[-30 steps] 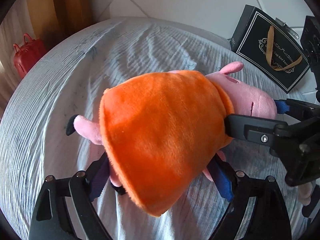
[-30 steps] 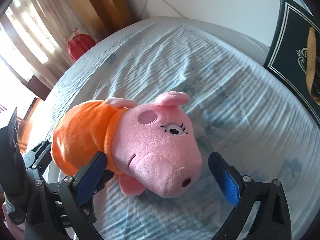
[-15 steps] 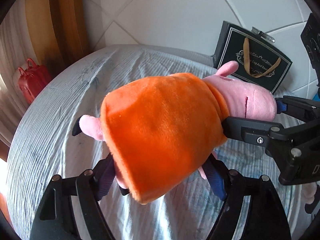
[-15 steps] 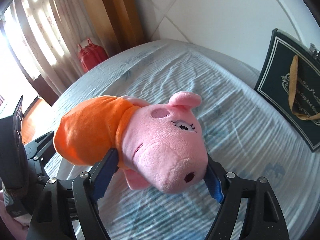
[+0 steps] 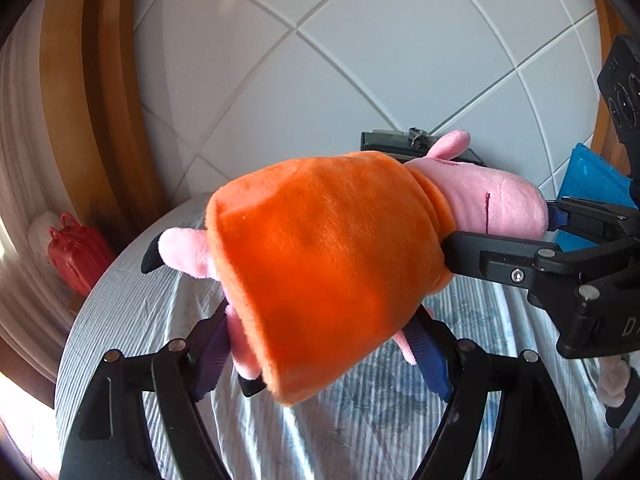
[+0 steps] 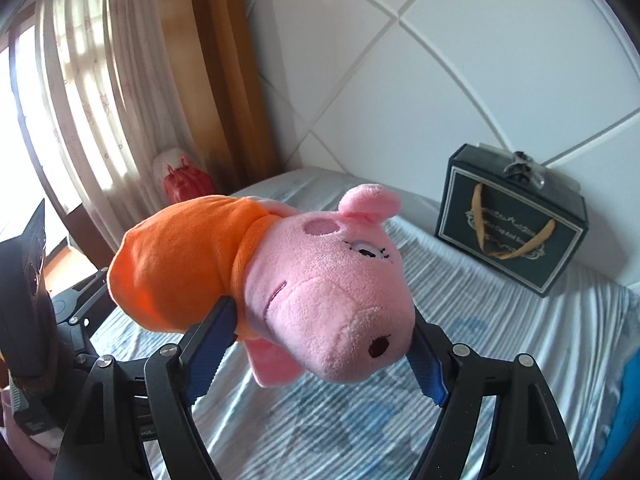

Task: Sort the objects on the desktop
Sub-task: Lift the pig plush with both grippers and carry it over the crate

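Soft pink plush pig in an orange felt dress, carried lengthwise between two grippers and clear of the striped pale-blue bedsheet; a second ago it lay on that sheet, so it has been lifted in the interval, with more wall and less bed in both views.

Left gripper: blue pads pressed into the lower body under the dress hem, one each side, legs poking out beside them; jaws fairly wide but filled by the toy; they closed in from a looser stance a second ago and have held since.

Right gripper: pads clamped on the snout end of the head, plush bulging over both fingers; a second ago the pads stood off the head, so this grip is new too (seen from the left wrist view it reaches in from the right edge).

Surroundings: black gift bag with a gold ribbon handle upright against the white tiled wall, well apart from the toy; red bag by the curtain; blue slab at the right edge, nature unclear.

Reading: pick-up done, two-handed carry in hand; destination not evident; soft body may sag between the two holds.
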`<action>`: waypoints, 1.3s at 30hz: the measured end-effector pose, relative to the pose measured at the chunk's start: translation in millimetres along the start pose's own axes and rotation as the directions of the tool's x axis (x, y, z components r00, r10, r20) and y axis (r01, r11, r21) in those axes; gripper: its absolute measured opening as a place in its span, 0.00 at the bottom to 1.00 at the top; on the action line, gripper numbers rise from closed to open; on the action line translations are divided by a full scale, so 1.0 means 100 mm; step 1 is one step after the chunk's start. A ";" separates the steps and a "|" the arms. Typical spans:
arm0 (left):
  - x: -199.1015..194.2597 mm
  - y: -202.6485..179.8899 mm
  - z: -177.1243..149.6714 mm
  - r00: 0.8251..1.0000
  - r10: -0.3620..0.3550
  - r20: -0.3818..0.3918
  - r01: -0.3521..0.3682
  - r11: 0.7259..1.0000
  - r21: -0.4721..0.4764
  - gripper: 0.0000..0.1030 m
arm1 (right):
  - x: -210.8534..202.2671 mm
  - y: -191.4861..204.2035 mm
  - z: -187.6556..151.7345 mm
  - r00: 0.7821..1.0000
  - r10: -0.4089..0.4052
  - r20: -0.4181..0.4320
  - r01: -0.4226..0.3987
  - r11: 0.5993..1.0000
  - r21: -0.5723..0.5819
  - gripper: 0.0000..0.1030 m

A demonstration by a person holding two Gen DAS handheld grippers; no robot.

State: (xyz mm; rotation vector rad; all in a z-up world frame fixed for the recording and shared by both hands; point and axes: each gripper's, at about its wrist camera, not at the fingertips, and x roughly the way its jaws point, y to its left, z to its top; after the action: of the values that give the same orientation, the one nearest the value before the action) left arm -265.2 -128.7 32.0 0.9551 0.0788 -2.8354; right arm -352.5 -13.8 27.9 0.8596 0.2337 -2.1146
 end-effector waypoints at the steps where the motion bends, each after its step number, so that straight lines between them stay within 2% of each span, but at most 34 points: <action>1: -0.08 -0.05 0.03 1.000 -0.009 0.015 0.009 1.000 0.010 0.77 | -0.11 0.00 0.00 1.000 -0.011 0.015 0.011 1.000 0.003 0.78; 9: -0.67 -0.57 0.16 0.987 -0.110 0.117 0.098 0.990 0.098 0.76 | -1.08 -0.07 -0.15 0.983 -0.133 0.130 0.128 0.991 0.043 0.78; 17: -1.13 -1.29 0.28 0.951 -0.249 0.182 0.210 0.955 0.212 0.76 | -2.02 -0.35 -0.46 0.939 -0.268 0.213 0.246 0.961 0.126 0.78; 23: -1.44 -2.05 0.33 0.907 -0.366 0.207 0.293 0.904 0.312 0.77 | -2.74 -0.65 -0.76 0.887 -0.388 0.250 0.344 0.916 0.205 0.78; 29: -1.72 -2.98 0.32 0.856 -0.477 0.199 0.376 0.839 0.394 0.77 | -3.50 -1.07 -1.16 0.821 -0.506 0.264 0.433 0.854 0.288 0.78; 36: -2.01 -4.26 0.23 0.799 -0.584 0.145 0.471 0.756 0.454 0.77 | -4.44 -1.79 -1.74 0.749 -0.620 0.233 0.520 0.768 0.373 0.78; 39: -2.06 -4.86 0.20 0.785 -0.610 0.104 0.503 0.727 0.467 0.77 | -4.75 -2.13 -1.96 0.729 -0.653 0.205 0.543 0.735 0.406 0.78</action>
State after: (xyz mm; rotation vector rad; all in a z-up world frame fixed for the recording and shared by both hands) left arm -191.3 374.6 173.2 0.7022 -0.3459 -3.6287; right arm -212.0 506.5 163.3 0.6237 -0.0259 -2.9507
